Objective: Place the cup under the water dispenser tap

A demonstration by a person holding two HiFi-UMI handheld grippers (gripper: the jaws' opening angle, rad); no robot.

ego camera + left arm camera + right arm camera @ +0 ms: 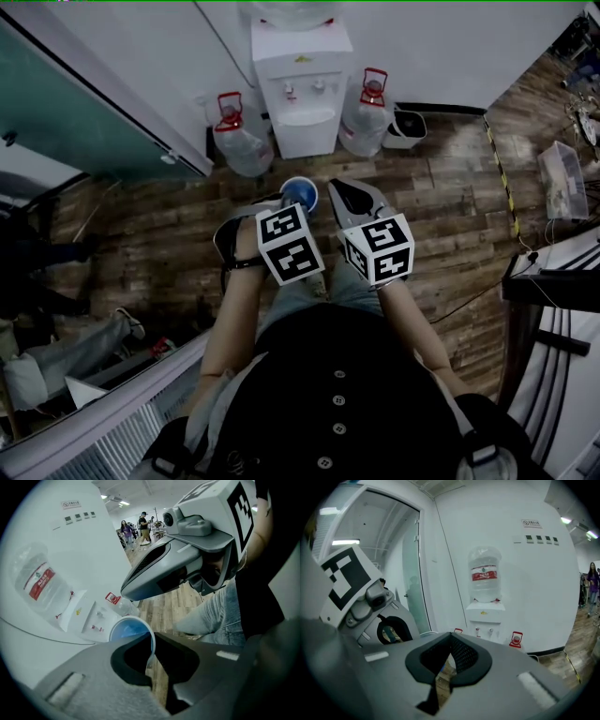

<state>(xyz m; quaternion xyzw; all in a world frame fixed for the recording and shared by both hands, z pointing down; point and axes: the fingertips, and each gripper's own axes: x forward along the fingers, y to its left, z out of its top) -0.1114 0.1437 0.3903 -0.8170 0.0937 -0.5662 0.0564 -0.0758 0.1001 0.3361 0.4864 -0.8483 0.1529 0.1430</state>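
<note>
Head view: the left gripper [284,202] is seen held out in front of the person, above the wooden floor [450,216]. In the left gripper view its fingers [93,667] are shown nearly closed, with the thin wall of the cup [299,194] pinched between them at the rim. The cup is blue inside and pale at the rim, and it is carried in the air with its mouth upward. It is well short of the water dispenser [300,94] and not yet under the taps [290,92].

The dispenser is white and is set against the white wall at the far edge of the floor. A large clear bottle [484,573] with a red label is mounted on top of it. One water jug with a red handle [242,141] is stood on the floor just to its left, and a second jug [366,120] just to its right. A small bin [405,127] is placed beyond the right-hand jug, also along the wall.

The right gripper [339,190] is held just beside the left one, to the right of the cup. In the right gripper view its fingers are brought together at the tips, and nothing is gripped between them.
</note>
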